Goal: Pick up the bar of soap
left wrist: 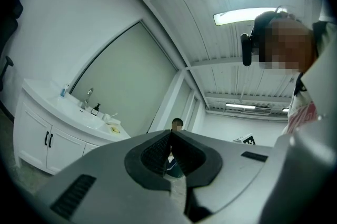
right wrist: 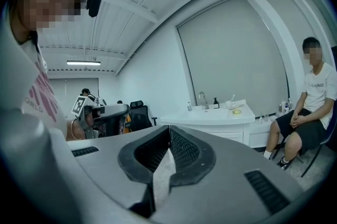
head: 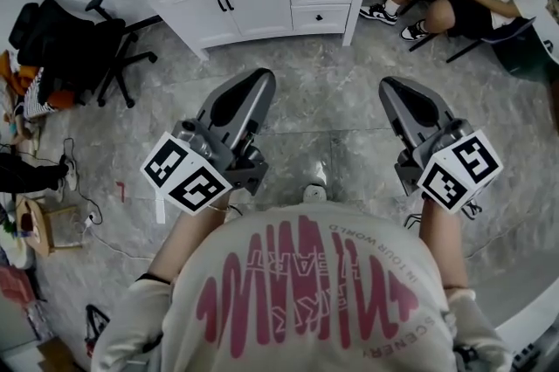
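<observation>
My left tongs (head: 258, 76) and right tongs (head: 390, 85) are both pressed together, empty.
The bar of soap (right wrist: 236, 111) lies on the white table (right wrist: 200, 121), near its right end and well ahead of both tips. It's too small for me to read its long axis.

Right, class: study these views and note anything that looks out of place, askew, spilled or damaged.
Nothing looks spilled or damaged. The only untidy spot is the head view's left edge, where a cable trails over the floor beside piled belongings near the office chair. The yellow soap lies on the vanity top.
</observation>
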`<move>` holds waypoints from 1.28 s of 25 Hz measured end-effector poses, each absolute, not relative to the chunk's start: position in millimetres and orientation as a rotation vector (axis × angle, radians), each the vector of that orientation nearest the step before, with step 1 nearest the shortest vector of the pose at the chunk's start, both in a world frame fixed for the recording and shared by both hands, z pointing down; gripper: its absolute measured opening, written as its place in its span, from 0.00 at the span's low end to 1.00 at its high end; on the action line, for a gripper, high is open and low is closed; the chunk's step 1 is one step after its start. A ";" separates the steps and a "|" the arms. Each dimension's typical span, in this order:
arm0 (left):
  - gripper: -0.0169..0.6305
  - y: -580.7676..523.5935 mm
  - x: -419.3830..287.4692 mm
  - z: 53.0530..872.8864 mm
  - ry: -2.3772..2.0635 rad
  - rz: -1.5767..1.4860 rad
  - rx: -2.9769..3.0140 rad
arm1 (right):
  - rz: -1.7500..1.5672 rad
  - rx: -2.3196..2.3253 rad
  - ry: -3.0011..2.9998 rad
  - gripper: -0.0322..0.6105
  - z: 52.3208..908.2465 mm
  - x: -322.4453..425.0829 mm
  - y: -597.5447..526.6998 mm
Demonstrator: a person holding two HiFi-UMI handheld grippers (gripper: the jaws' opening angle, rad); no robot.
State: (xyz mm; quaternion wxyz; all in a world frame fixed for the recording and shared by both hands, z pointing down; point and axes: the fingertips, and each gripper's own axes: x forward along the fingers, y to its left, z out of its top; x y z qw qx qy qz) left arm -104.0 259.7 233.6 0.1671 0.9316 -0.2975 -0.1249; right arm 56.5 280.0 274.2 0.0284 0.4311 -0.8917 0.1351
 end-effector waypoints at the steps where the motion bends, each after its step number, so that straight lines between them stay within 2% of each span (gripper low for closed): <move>1: 0.04 256.8 -101.2 233.0 -0.849 -0.356 2.653 | 0.420 1.330 -2.756 0.07 273.9 59.5 276.6; 14: 0.04 242.3 -103.8 237.8 -0.884 -0.350 2.642 | 0.473 1.303 -2.765 0.07 287.9 60.4 265.3; 20: 0.04 185.5 -75.7 251.4 -0.844 -0.334 2.645 | 0.513 1.334 -2.738 0.07 305.6 85.7 211.6; 32: 0.04 64.6 -75.6 248.1 -0.782 -0.318 2.644 | 0.535 1.381 -2.719 0.07 302.5 80.0 94.8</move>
